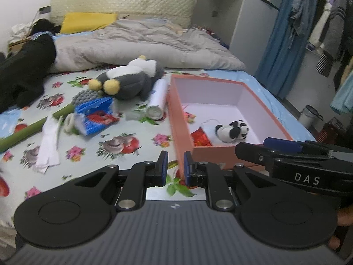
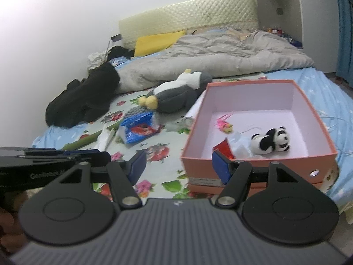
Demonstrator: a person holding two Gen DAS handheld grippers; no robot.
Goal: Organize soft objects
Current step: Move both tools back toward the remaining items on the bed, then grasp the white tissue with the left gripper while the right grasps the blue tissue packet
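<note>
A: Bedding first: a floral-print bed sheet (image 1: pixel 136 145) with a rumpled grey quilt (image 1: pixel 141 42) at the far end. What sits on it?

B: An open salmon-pink cardboard box (image 2: pixel 260 163), white inside, on the right side. Just left of it lies a grey-and-white plush penguin with yellow feet (image 1: pixel 130 79).

A: And in the box?

B: A small black-and-white plush panda (image 2: pixel 270 142) near the front wall, beside a red foil packet (image 1: pixel 200 140).

A: Grippers?

B: The left gripper (image 1: pixel 174 169) has a narrow gap, nothing between. The right gripper (image 2: pixel 179 167) is spread wide, empty.
</note>
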